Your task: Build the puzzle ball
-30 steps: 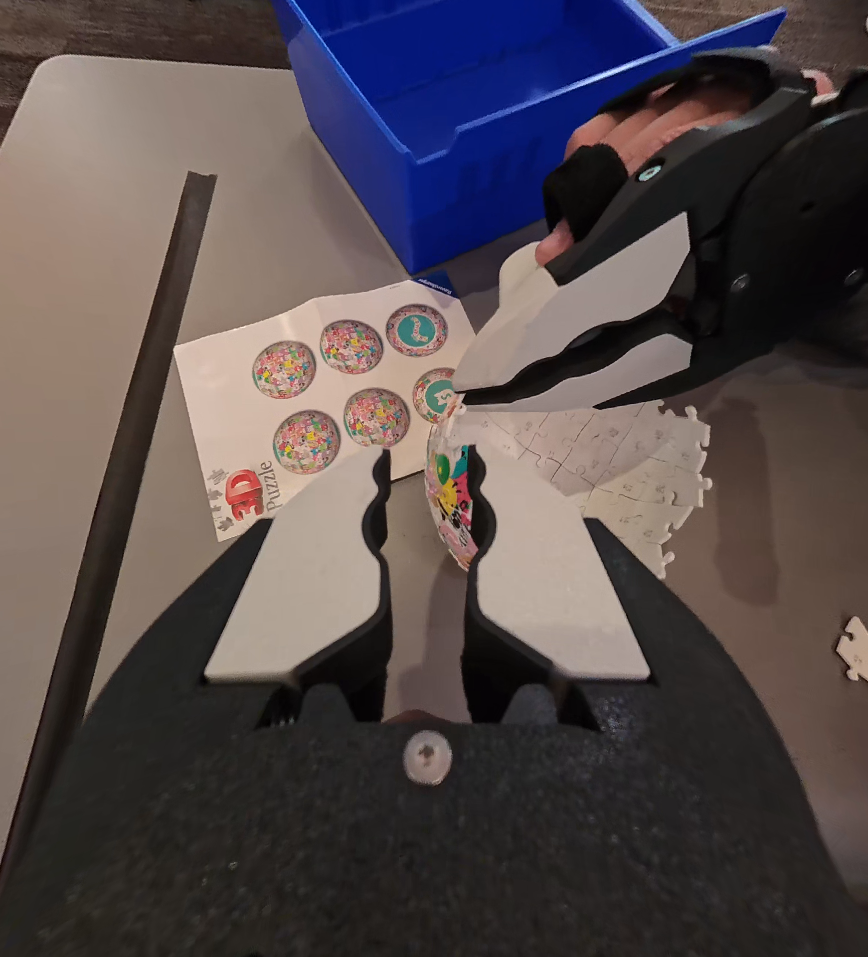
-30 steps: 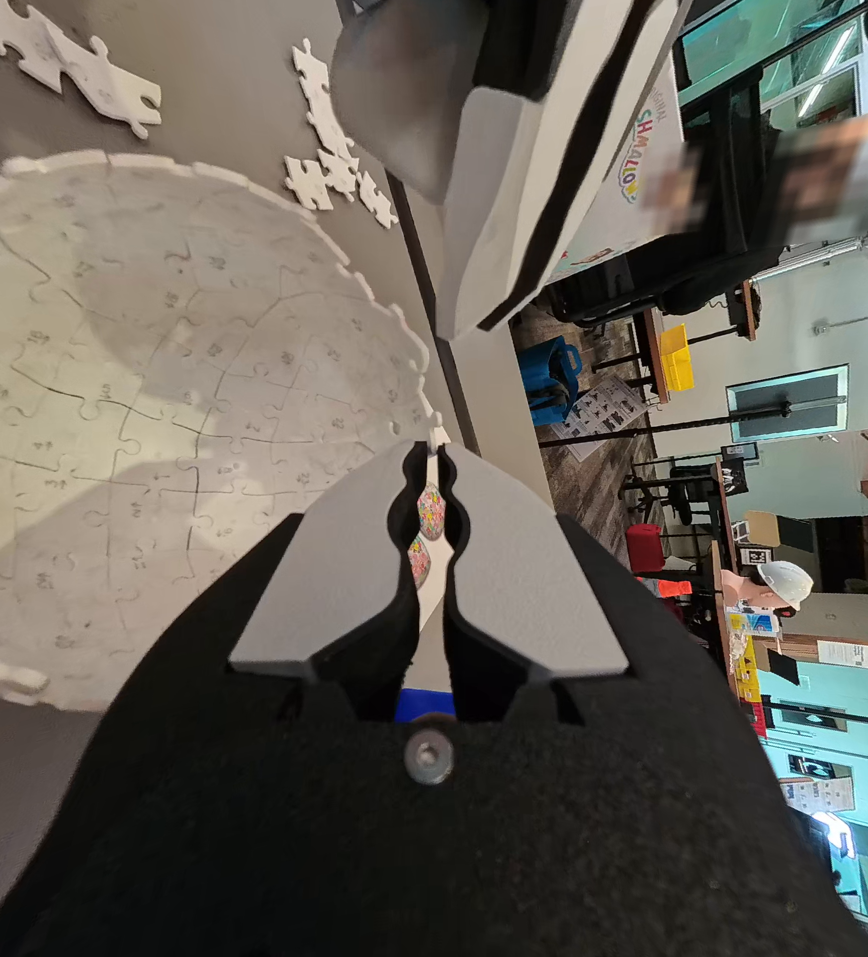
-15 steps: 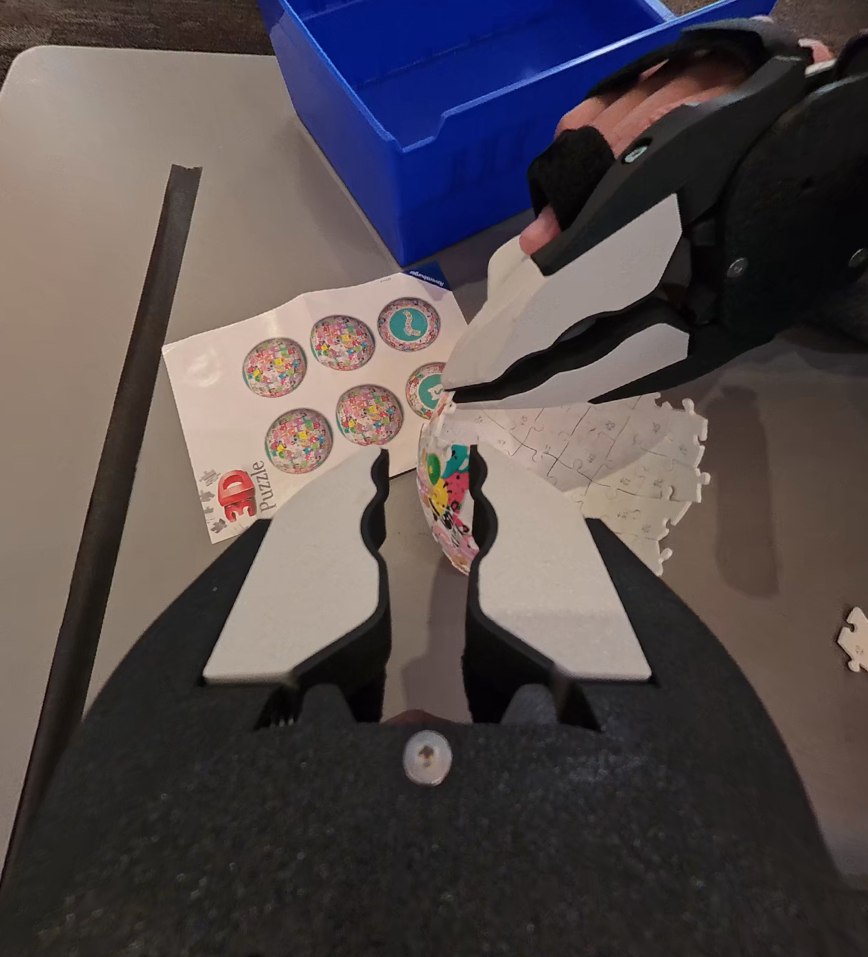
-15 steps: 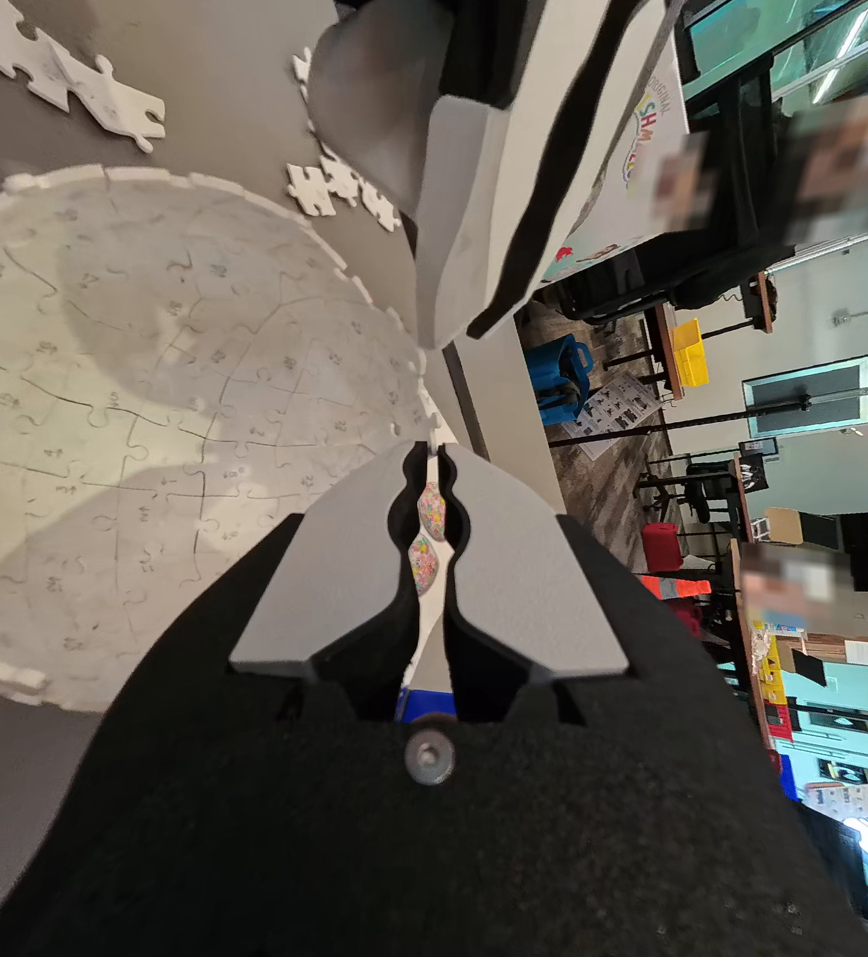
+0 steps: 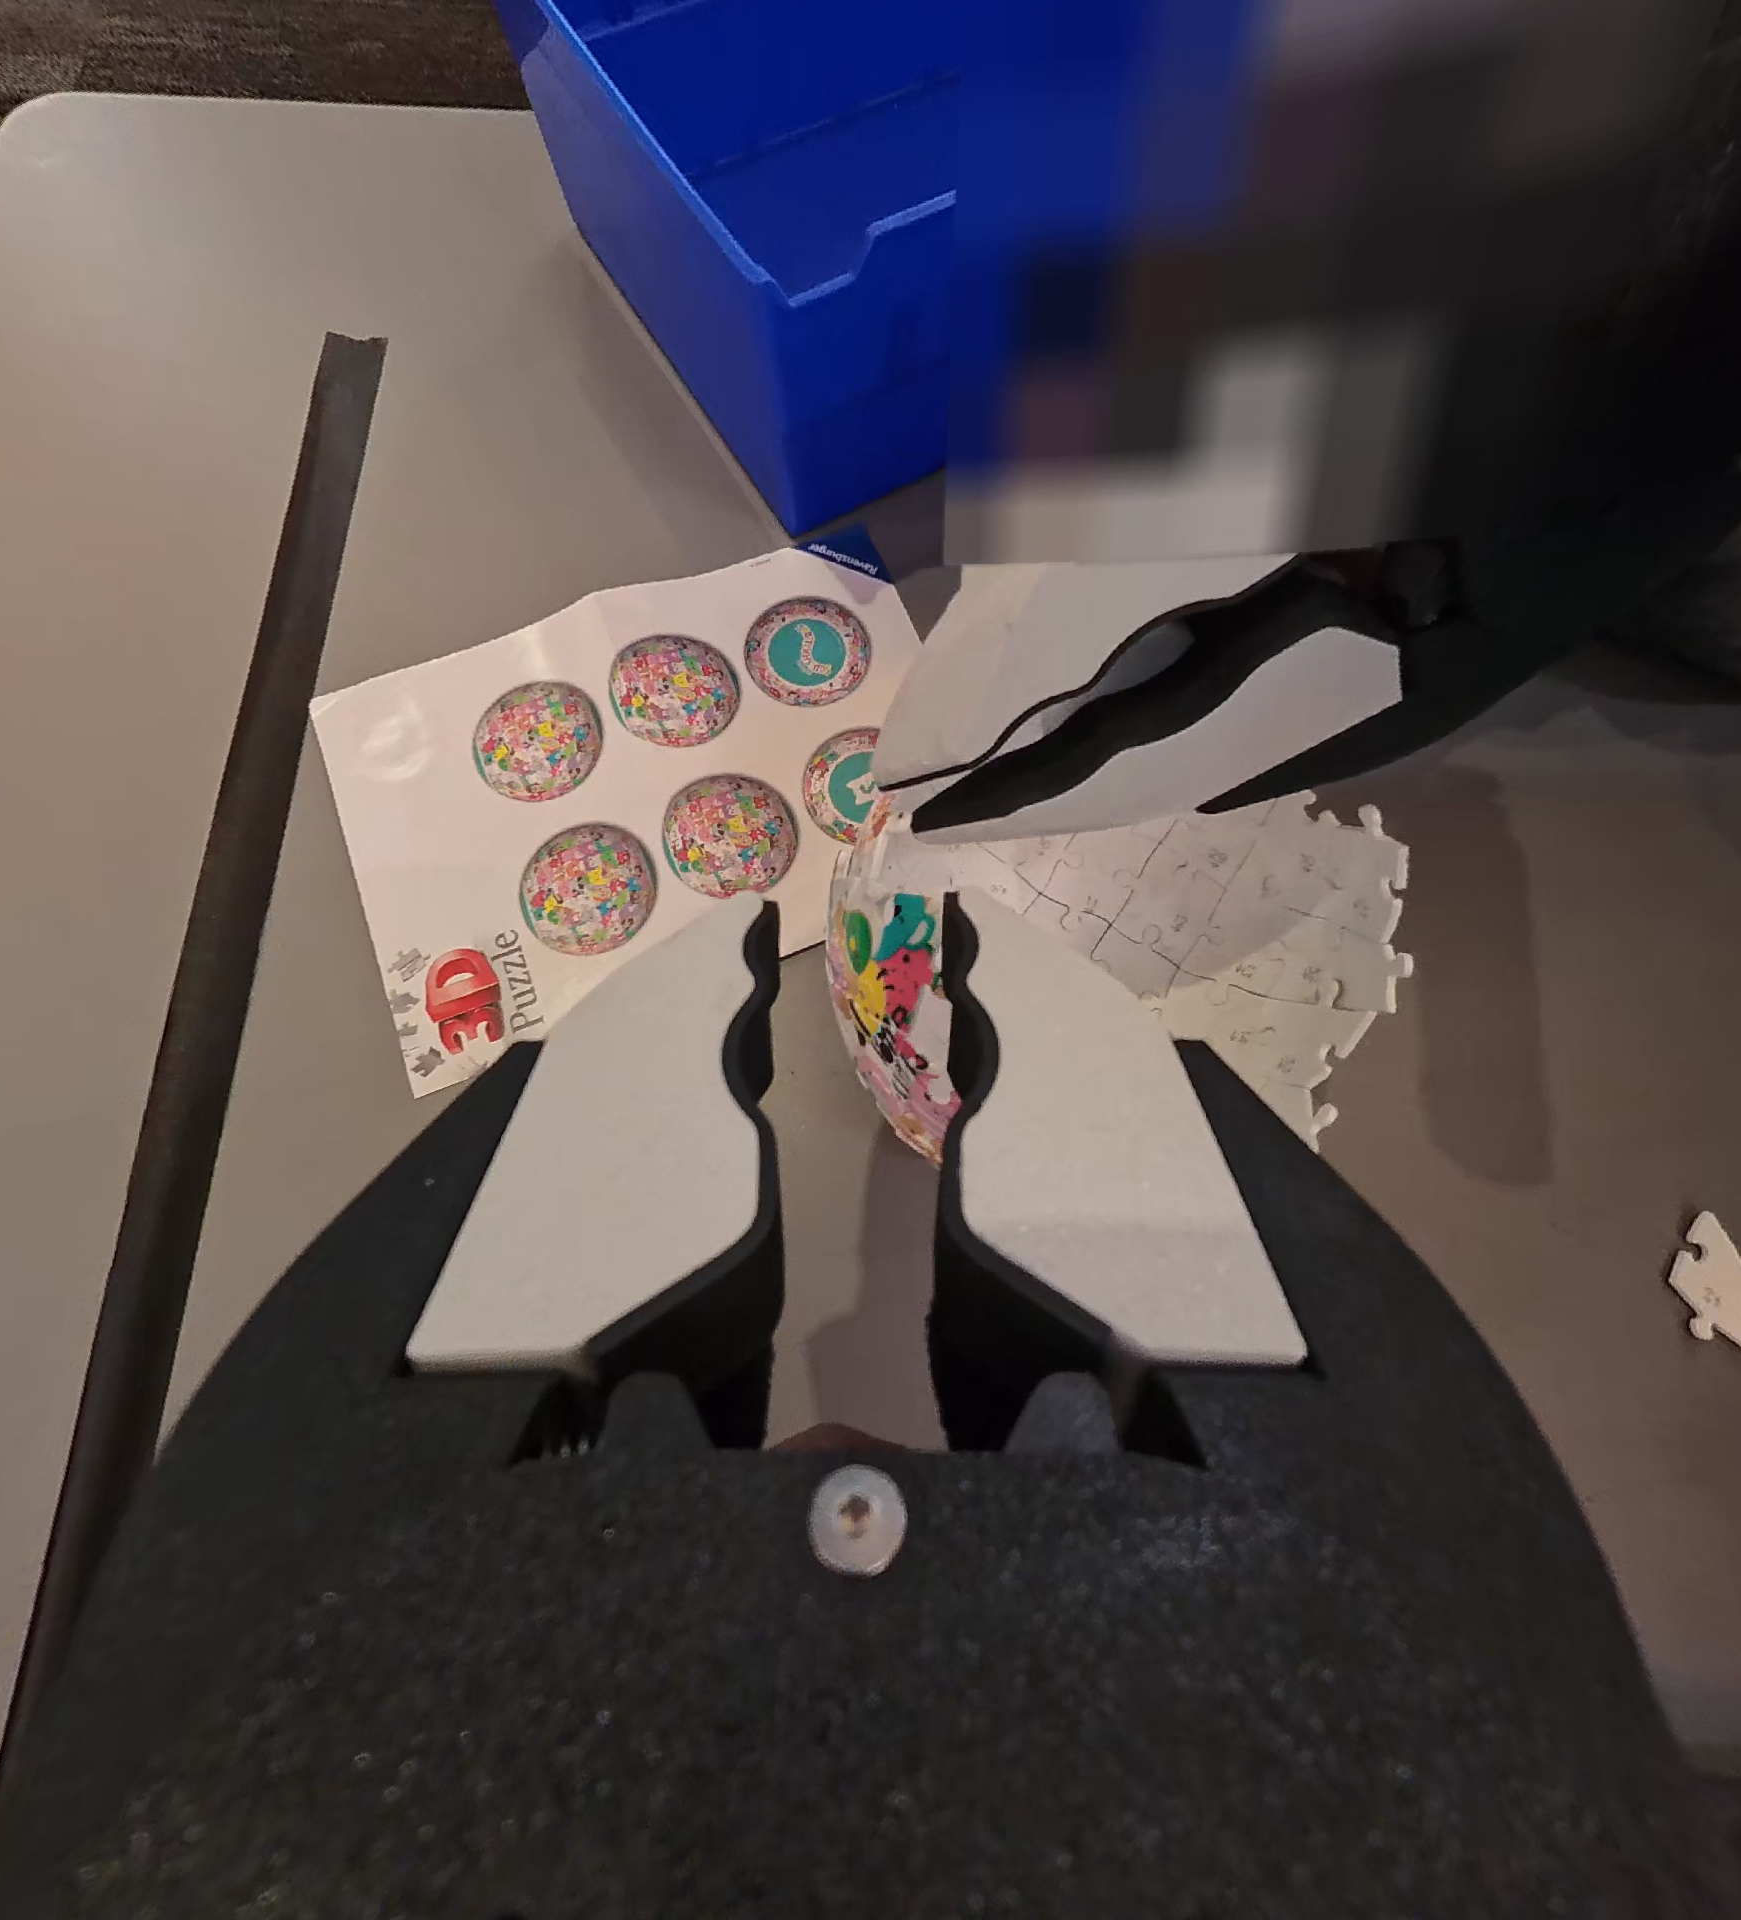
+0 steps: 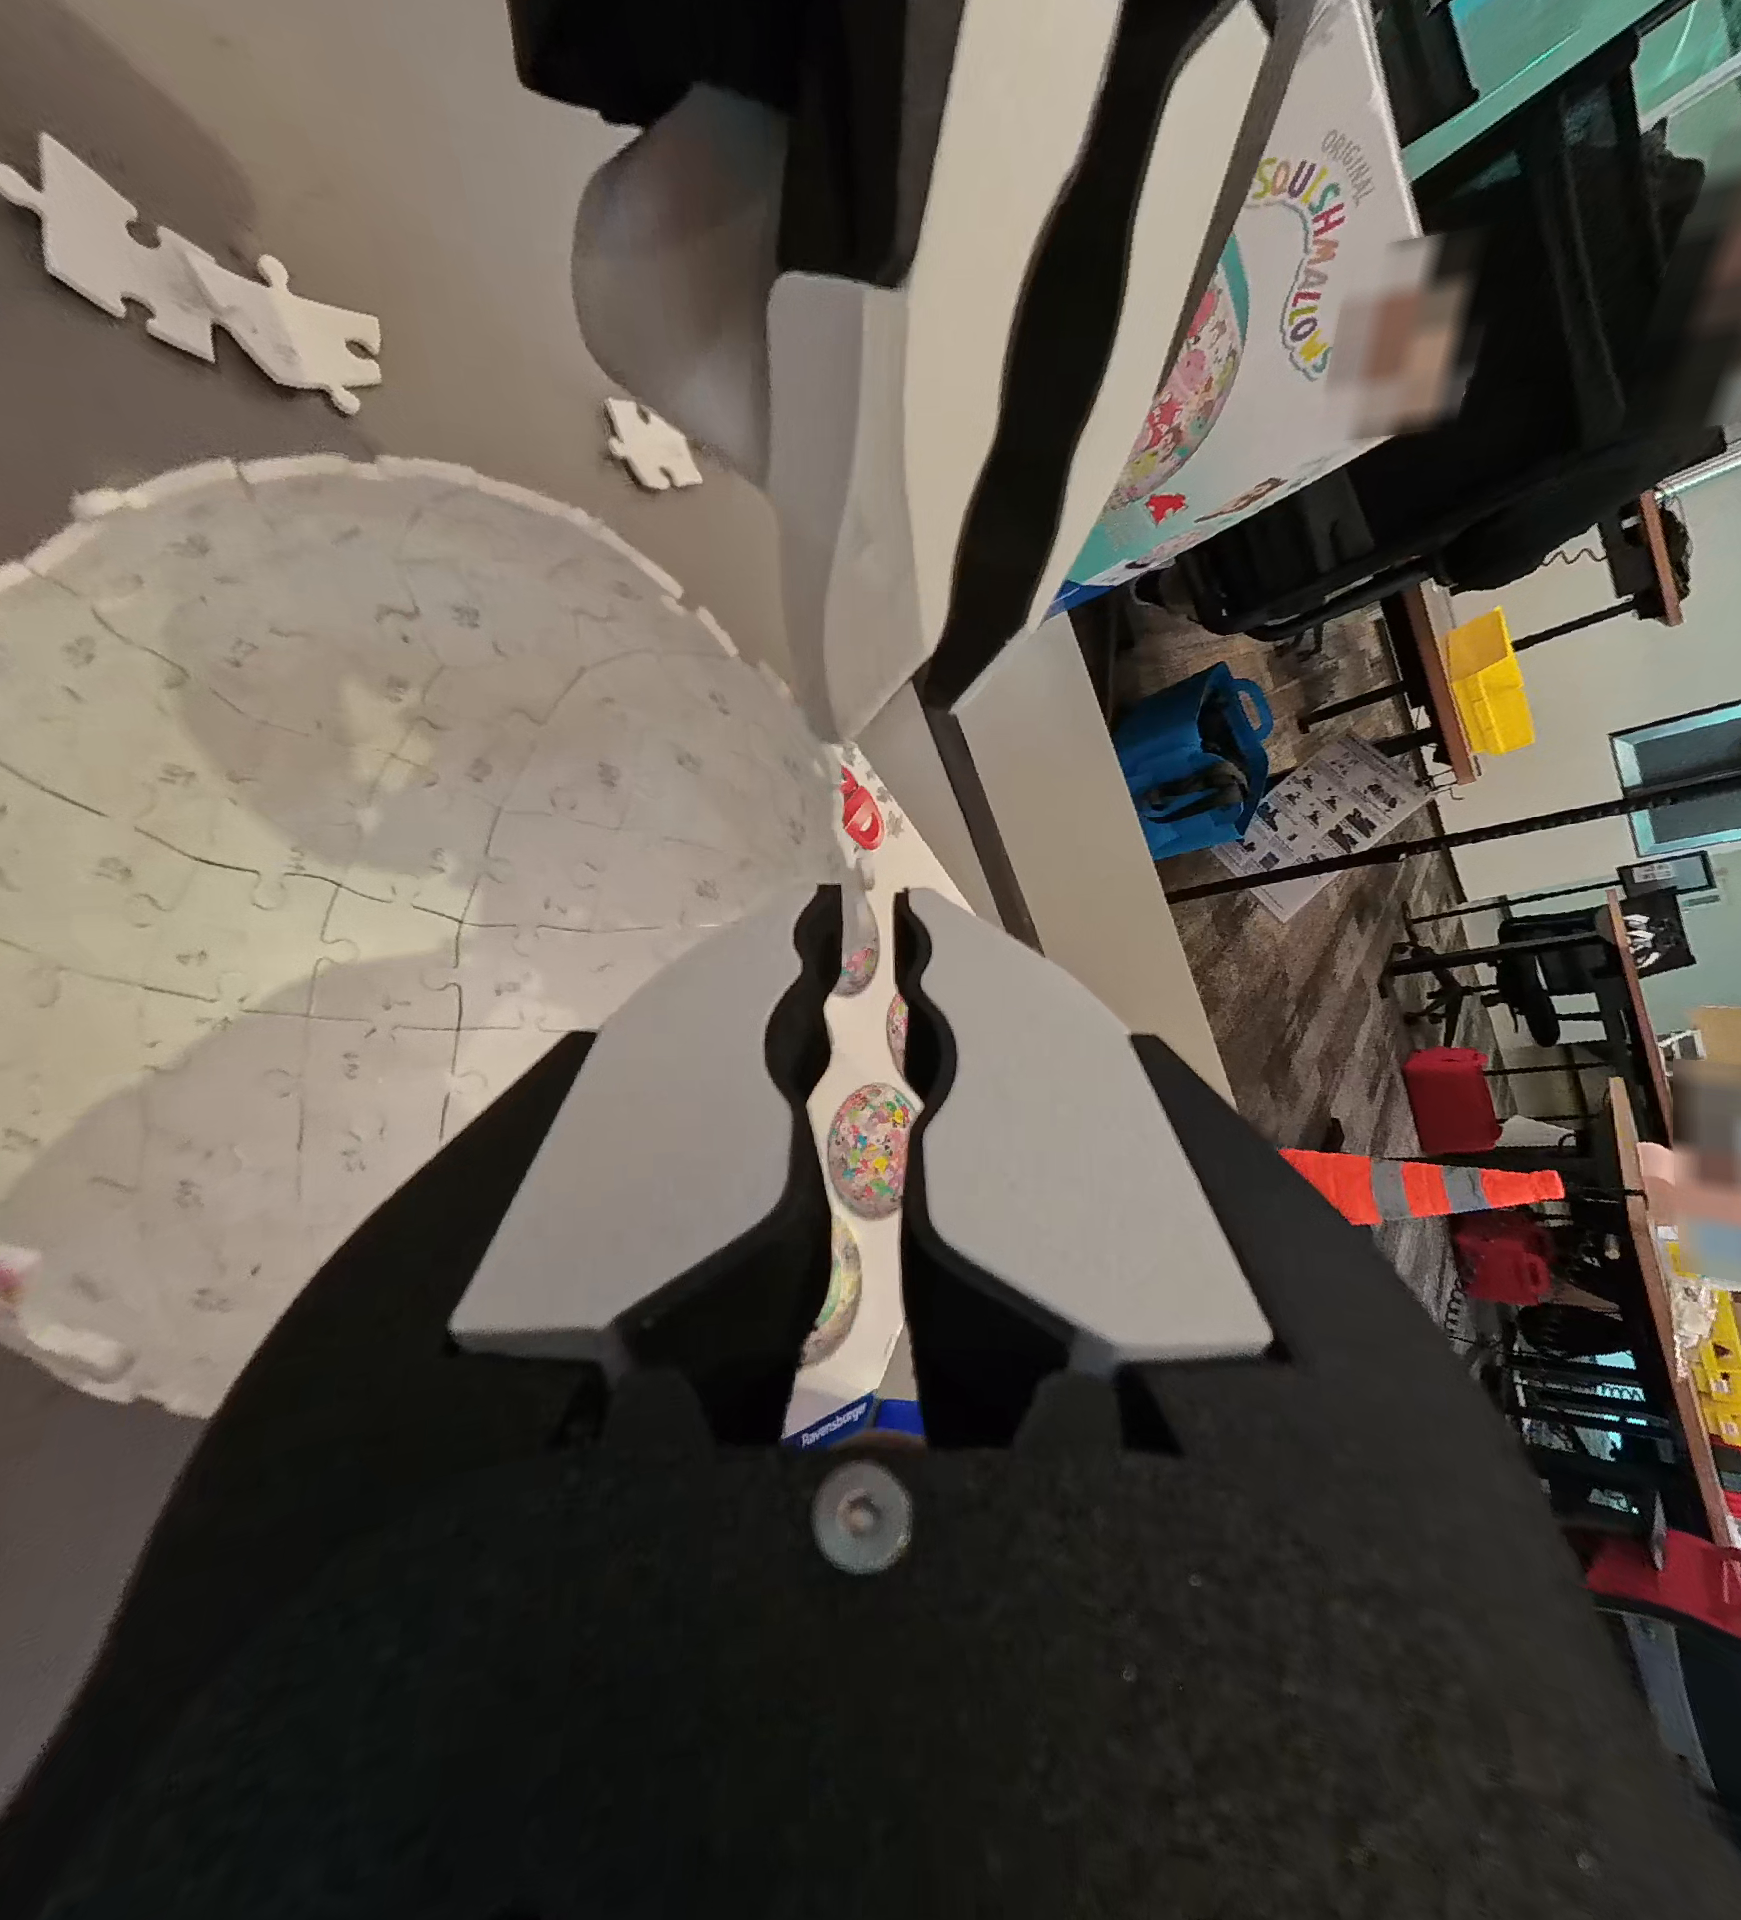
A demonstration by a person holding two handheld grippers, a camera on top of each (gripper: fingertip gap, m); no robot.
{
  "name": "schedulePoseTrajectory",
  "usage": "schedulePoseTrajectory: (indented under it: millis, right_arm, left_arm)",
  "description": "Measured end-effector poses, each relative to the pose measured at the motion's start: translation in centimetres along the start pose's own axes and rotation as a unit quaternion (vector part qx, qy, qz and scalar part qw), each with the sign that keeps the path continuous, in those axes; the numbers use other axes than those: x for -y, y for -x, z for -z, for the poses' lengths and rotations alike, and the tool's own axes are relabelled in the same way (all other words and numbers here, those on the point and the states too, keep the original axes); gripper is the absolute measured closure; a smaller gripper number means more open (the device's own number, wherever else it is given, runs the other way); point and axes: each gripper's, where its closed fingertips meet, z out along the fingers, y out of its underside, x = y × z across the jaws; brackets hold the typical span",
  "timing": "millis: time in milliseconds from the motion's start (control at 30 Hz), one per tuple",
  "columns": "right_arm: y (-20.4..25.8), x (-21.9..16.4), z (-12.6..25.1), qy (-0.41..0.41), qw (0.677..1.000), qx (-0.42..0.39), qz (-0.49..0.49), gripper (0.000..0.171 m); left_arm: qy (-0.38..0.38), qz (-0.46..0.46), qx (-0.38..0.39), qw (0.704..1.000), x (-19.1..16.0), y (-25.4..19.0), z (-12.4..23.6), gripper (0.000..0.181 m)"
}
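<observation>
The half-built puzzle ball lies on the grey table like a bowl, white inside and colourful outside. My left gripper is open and straddles its near rim: the right finger is over the inside, and the left finger is outside with a gap to the wall. My right gripper comes in from the right, its tips at the rim's top edge. In the right wrist view its jaws stand a narrow gap apart with nothing clearly between them. The ball fills the left of that view, and the left gripper hangs above.
A blue bin stands behind the ball. A leaflet with printed balls lies left of the ball, and a black strip runs along the table. Loose white pieces lie on the table. The puzzle box stands beyond. Both grippers' tips are close together, under 4 cm apart.
My right gripper's jaws have parted a little at the ball's rim, and the small white piece pinched there no longer shows between them. The right gripper has rolled. The left gripper stays open in place.
</observation>
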Motion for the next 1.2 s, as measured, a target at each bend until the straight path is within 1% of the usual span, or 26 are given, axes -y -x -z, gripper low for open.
schedulePoseTrajectory:
  millis: [100,233,400,500,633,900,1033,1200]
  right_arm:
    - [0.3,0.1,-0.1,0.002,1.000,0.015,-0.008,0.161]
    - [0.7,-0.1,-0.4,0.018,0.999,0.041,-0.015,0.157]
    - [0.8,-0.4,-0.3,0.048,0.996,0.076,-0.024,0.156]
    - [0.7,-0.6,-0.4,0.070,0.993,0.096,-0.018,0.156]
    - [0.1,-0.8,-0.9,0.101,0.990,0.102,0.015,0.156]
    - [0.4,-0.8,-1.6,0.126,0.981,0.142,0.034,0.156]
    - [0.8,-1.1,-1.7,0.129,0.977,0.166,0.045,0.156]
    - [1.1,-1.7,-2.1,0.141,0.969,0.197,0.058,0.157]
  left_arm:
    - [0.000,-0.001,-0.001,1.000,0.0,0.0,0.0,0.152]
    - [0.000,-0.001,0.000,1.000,0.0,0.0,0.1,0.152]
    - [-0.007,0.005,-0.004,1.000,0.0,0.2,0.3,0.152]
    - [-0.015,0.009,-0.009,1.000,0.1,0.2,0.4,0.152]
    - [-0.021,0.014,-0.012,1.000,0.1,0.5,0.6,0.152]
    - [-0.031,0.026,-0.009,0.999,-0.6,1.6,1.1,0.152]
    - [-0.065,0.046,-0.016,0.997,-1.1,2.9,1.1,0.152]
    - [-0.140,0.093,-0.004,0.986,-1.8,6.2,0.6,0.152]
